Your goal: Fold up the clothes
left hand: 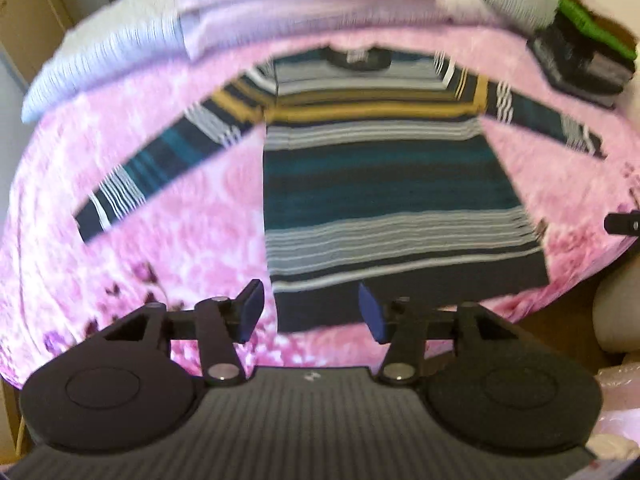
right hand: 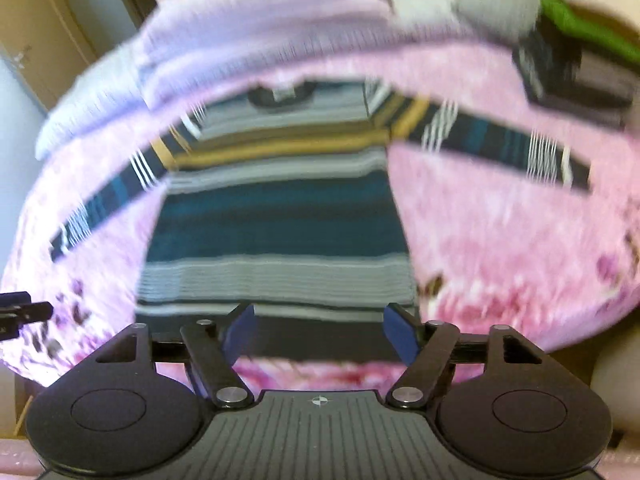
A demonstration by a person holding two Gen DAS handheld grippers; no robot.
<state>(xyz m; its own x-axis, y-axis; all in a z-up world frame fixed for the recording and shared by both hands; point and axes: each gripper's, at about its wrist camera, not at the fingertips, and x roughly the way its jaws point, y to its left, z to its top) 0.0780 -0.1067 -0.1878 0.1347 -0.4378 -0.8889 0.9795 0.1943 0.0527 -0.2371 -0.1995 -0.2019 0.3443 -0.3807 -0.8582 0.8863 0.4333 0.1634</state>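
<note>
A striped long-sleeved sweater (left hand: 384,184) in navy, teal, grey and mustard lies flat on the pink floral bedspread (left hand: 168,216), collar far from me, both sleeves spread out to the sides. In the left wrist view my left gripper (left hand: 310,312) hovers open over the sweater's lower left corner, holding nothing. The right wrist view shows the same sweater (right hand: 280,220), with my right gripper (right hand: 320,330) open above the bottom hem near its right side. The other gripper's tip peeks in at the right edge of the left view (left hand: 624,222) and the left edge of the right view (right hand: 20,312).
A lilac blanket (left hand: 280,0) and a striped pillow (left hand: 112,48) lie at the head of the bed. A stack of folded clothes (left hand: 588,52) with a green piece on top sits at the far right corner. The bed's near edge runs just under the grippers.
</note>
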